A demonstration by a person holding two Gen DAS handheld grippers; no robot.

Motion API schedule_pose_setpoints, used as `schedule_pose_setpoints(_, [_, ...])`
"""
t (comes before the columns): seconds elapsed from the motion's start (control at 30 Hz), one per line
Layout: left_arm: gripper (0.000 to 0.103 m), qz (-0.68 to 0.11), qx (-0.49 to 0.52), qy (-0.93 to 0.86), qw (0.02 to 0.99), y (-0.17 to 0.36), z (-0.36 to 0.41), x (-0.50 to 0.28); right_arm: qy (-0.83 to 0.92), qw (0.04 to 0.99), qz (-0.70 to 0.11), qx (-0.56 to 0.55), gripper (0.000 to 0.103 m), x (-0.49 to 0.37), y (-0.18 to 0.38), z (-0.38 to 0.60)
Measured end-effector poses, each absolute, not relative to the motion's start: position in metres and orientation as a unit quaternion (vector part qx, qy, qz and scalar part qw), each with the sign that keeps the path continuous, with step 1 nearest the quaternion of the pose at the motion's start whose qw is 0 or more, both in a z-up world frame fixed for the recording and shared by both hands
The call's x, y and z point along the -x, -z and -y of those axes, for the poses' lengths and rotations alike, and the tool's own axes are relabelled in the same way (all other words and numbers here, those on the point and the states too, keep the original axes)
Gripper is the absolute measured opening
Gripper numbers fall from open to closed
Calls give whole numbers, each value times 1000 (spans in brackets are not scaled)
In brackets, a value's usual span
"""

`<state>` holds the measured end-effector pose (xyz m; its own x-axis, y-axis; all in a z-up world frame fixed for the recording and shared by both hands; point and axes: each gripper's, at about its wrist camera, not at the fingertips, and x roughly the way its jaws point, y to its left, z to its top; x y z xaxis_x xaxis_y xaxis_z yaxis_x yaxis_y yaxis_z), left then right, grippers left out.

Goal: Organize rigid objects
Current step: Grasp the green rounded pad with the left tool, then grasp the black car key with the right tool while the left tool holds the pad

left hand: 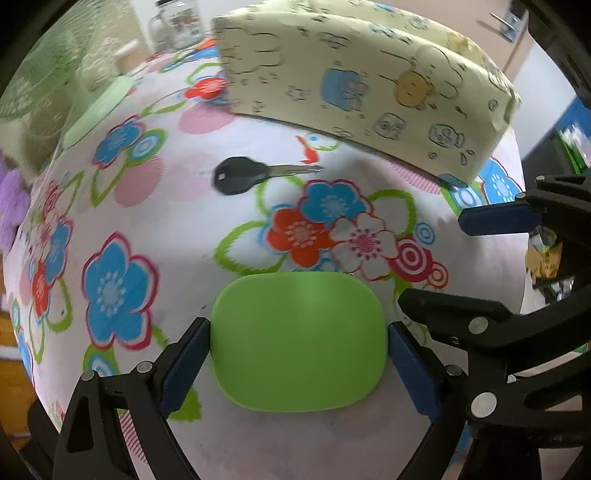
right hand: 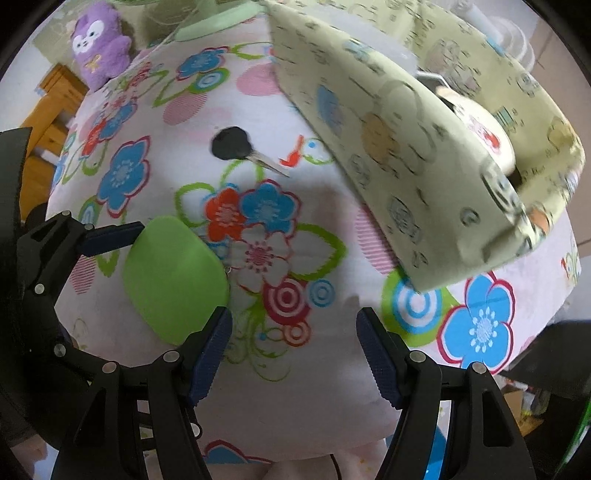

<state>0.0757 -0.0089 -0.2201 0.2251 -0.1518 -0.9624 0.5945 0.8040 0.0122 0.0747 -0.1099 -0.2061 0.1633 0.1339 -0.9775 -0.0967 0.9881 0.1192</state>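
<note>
A flat green rounded lid (left hand: 299,341) sits between the fingers of my left gripper (left hand: 299,365), which is shut on it just above the flowered tablecloth. It also shows at the left of the right wrist view (right hand: 173,284). A black-headed key (left hand: 243,175) lies on the cloth beyond it and shows in the right wrist view too (right hand: 236,146). My right gripper (right hand: 295,354) is open and empty, low over the cloth, to the right of the lid. A pale yellow patterned fabric box (left hand: 362,81) stands at the back right; in the right wrist view (right hand: 424,155) it holds a white object.
A purple plush toy (right hand: 99,44) sits at the far left table edge. A glass jar (left hand: 177,26) and a light green base (left hand: 99,110) stand at the back. The table edge falls away on the right (left hand: 524,221).
</note>
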Motion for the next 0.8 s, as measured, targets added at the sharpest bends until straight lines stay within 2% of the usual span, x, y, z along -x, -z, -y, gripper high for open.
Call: schedule_pose_setpoints(0.8, [95,-604,-9,28,797,205,-76,-113,-185,772,-601,95,73,-148,201,42])
